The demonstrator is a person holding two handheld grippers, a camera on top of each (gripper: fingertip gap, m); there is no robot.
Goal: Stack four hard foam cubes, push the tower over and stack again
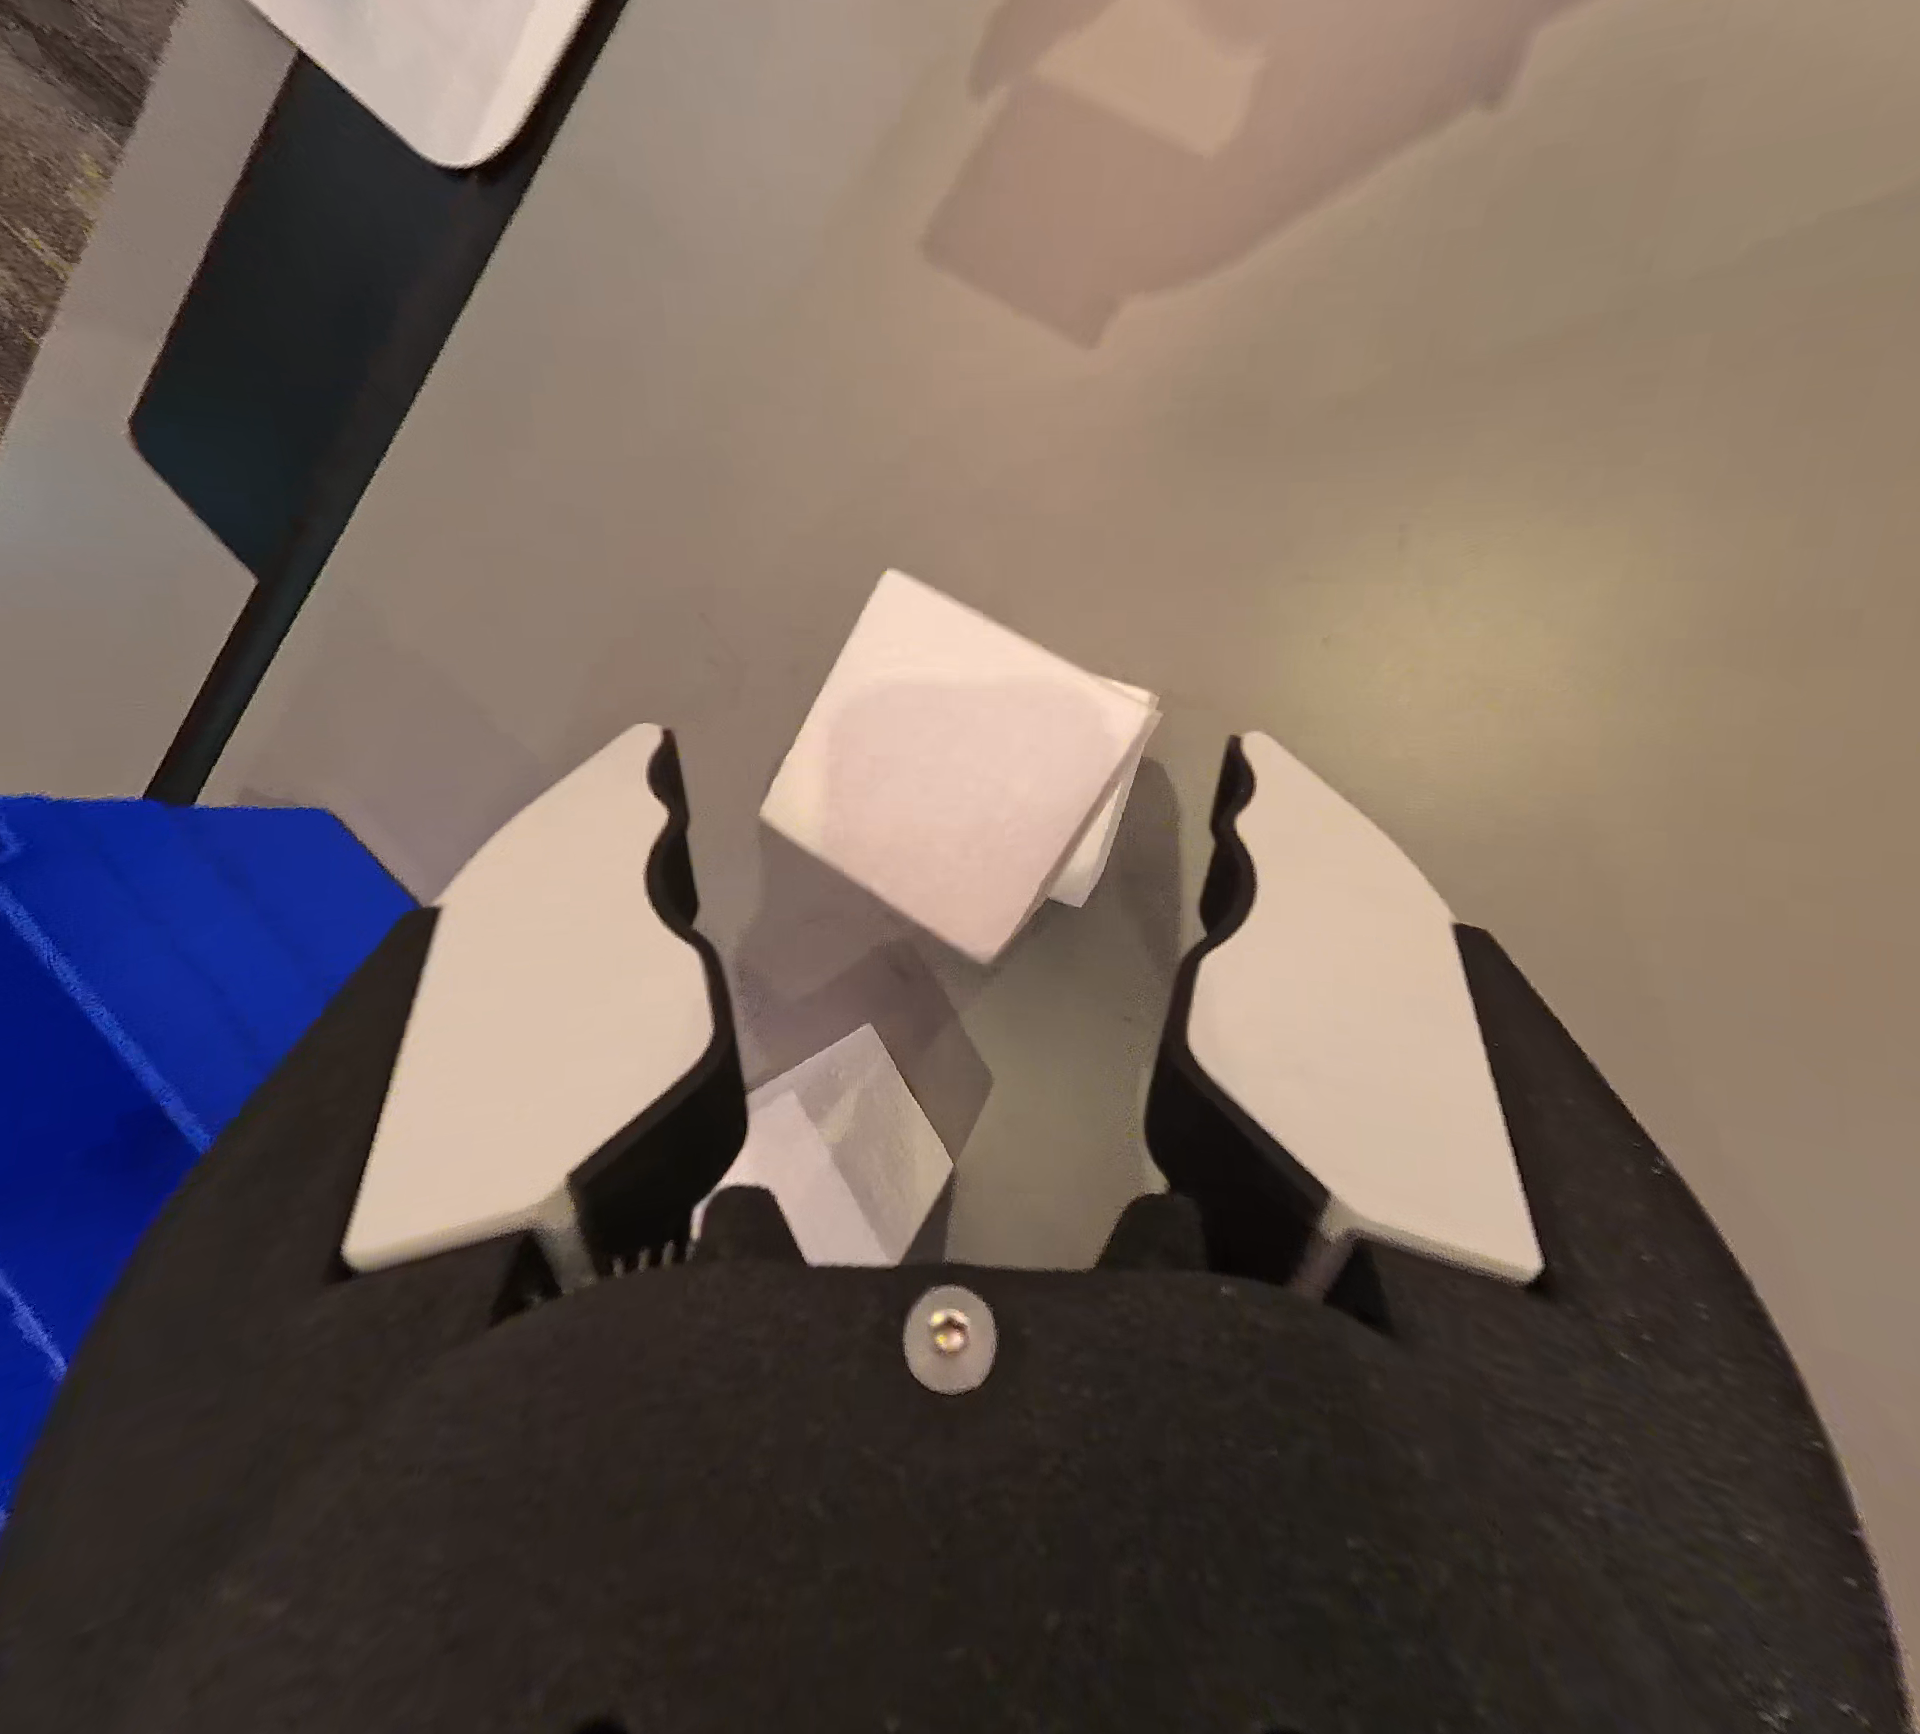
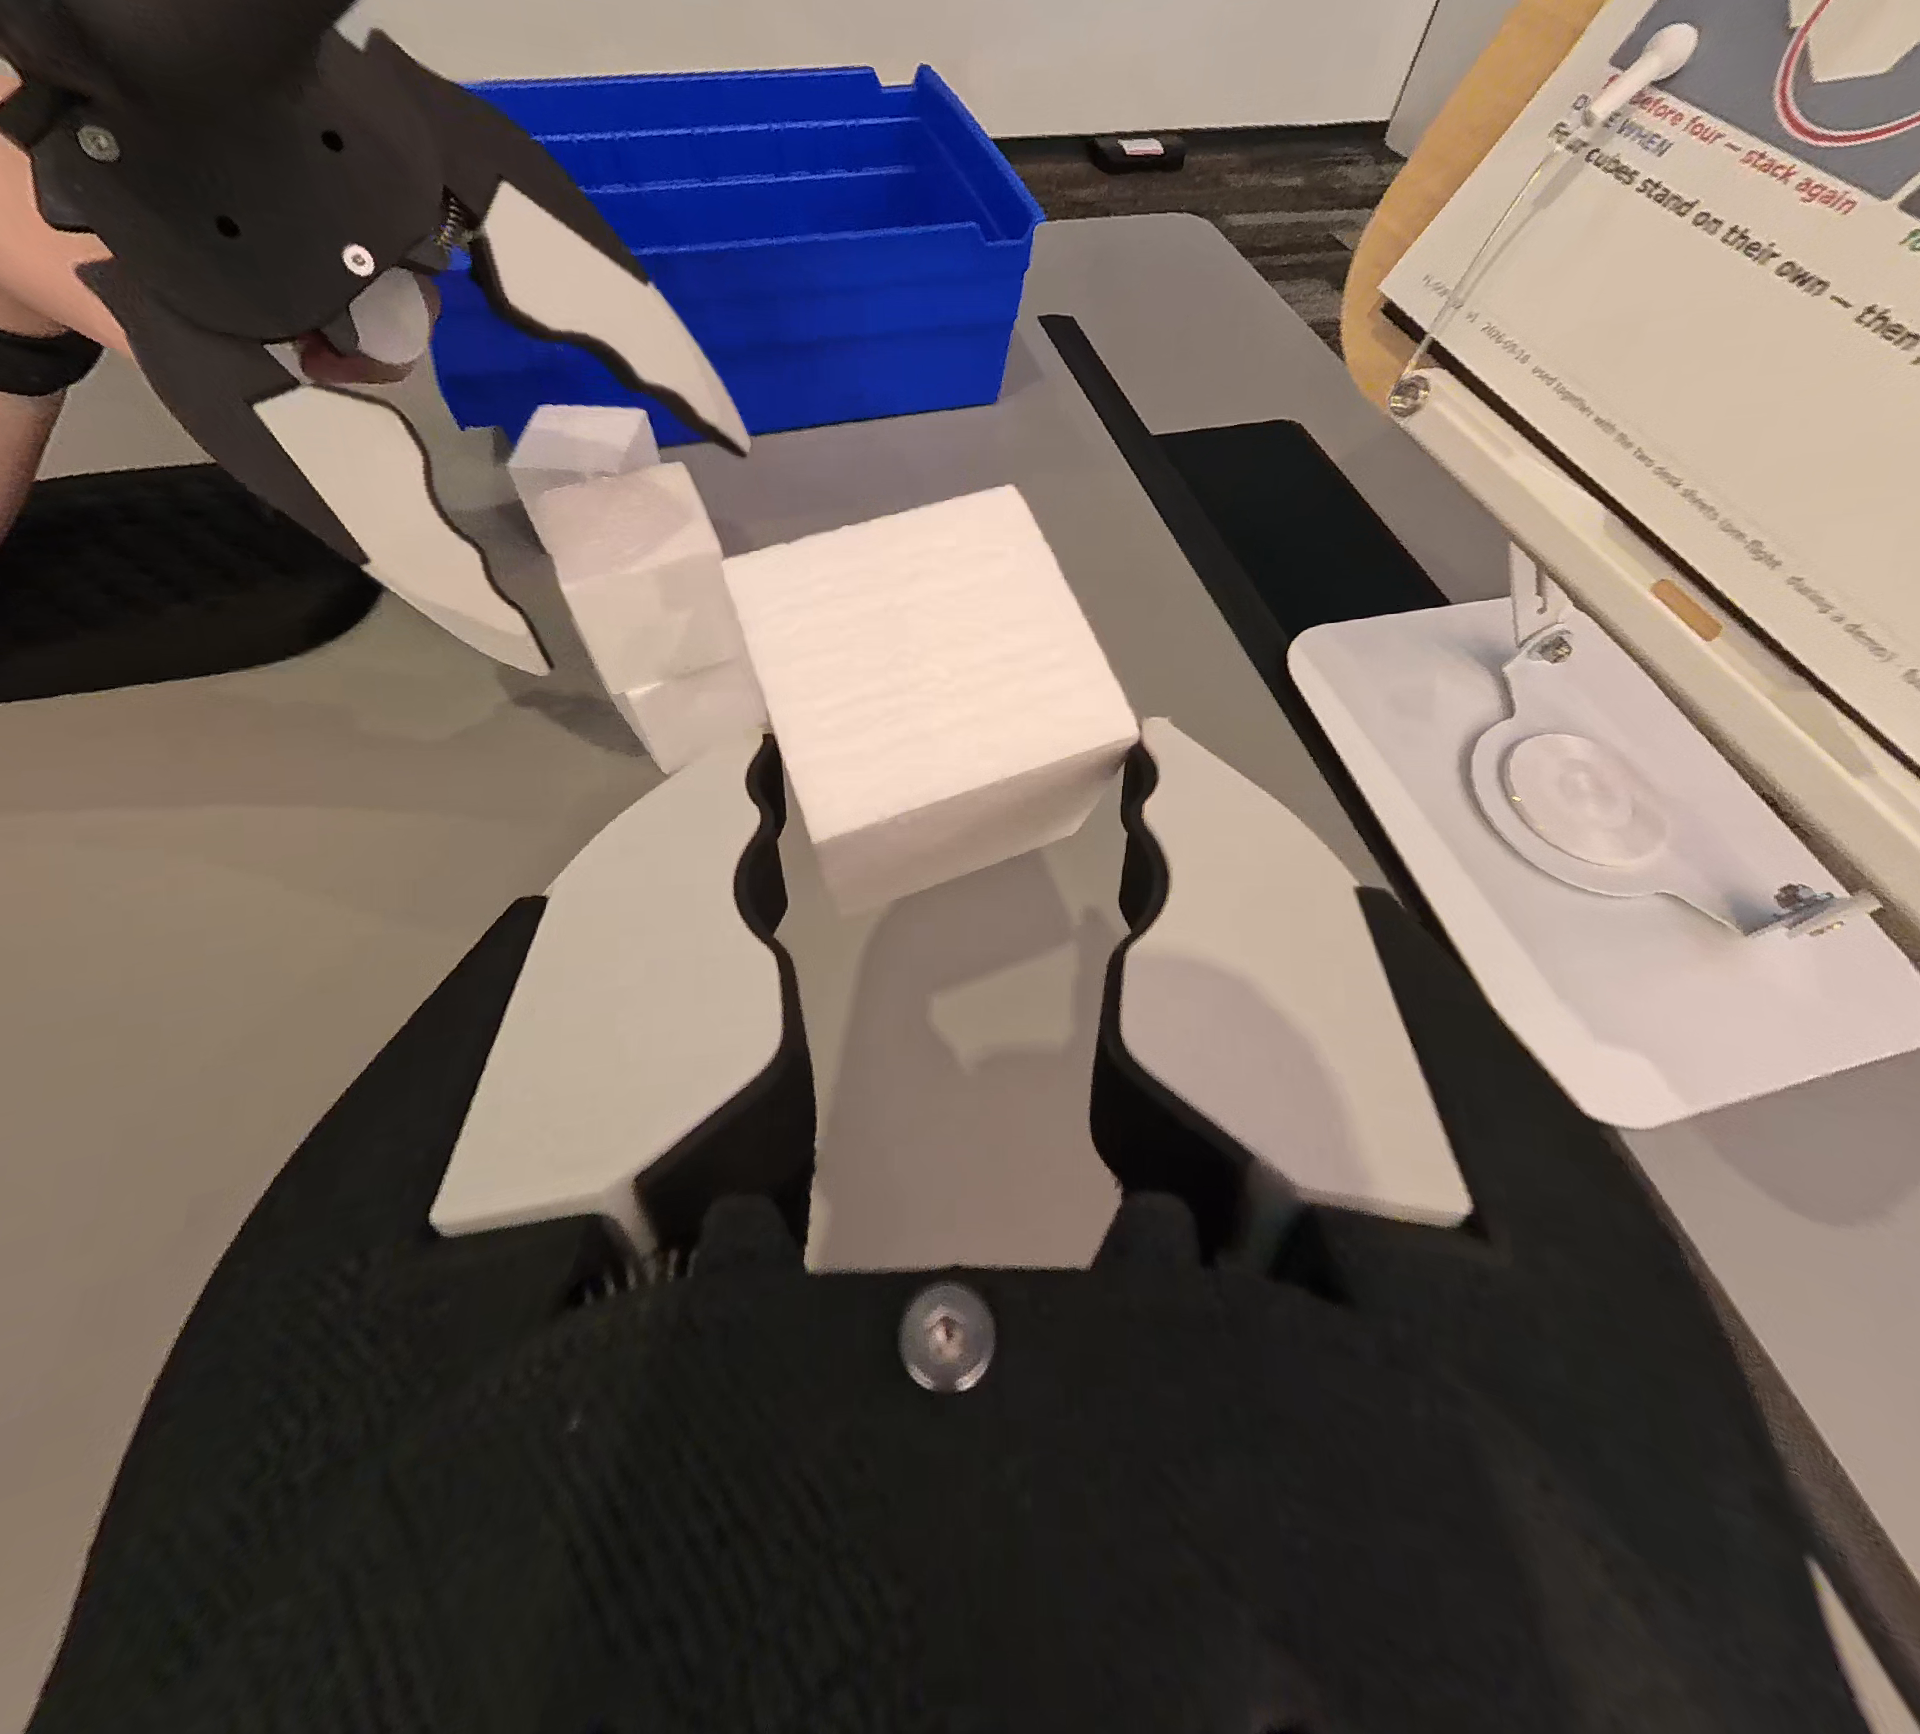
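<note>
A crooked stack of three white foam cubes (image 2: 649, 588) stands on the grey table (image 2: 260, 853). In the left wrist view I look down on its top cube (image 1: 935, 811). My left gripper (image 1: 951, 742) is open above and around the top of the stack, touching nothing; it also shows in the right wrist view (image 2: 629, 546), with the stack between its spread fingers. My right gripper (image 2: 953, 742) is shut on a fourth white foam cube (image 2: 914, 645), held above the table just right of the stack, with its shadow below.
A blue bin (image 2: 790, 230) stands behind the stack and shows at the left in the left wrist view (image 1: 156, 1009). A white stand base (image 2: 1507, 853) holding an instruction board (image 2: 1714, 250) is at the right. A black gap (image 2: 1247, 489) splits the table. A black chair (image 2: 156, 583) is at the left. The left gripper's tips are roughly 15 cm from the right gripper's.
</note>
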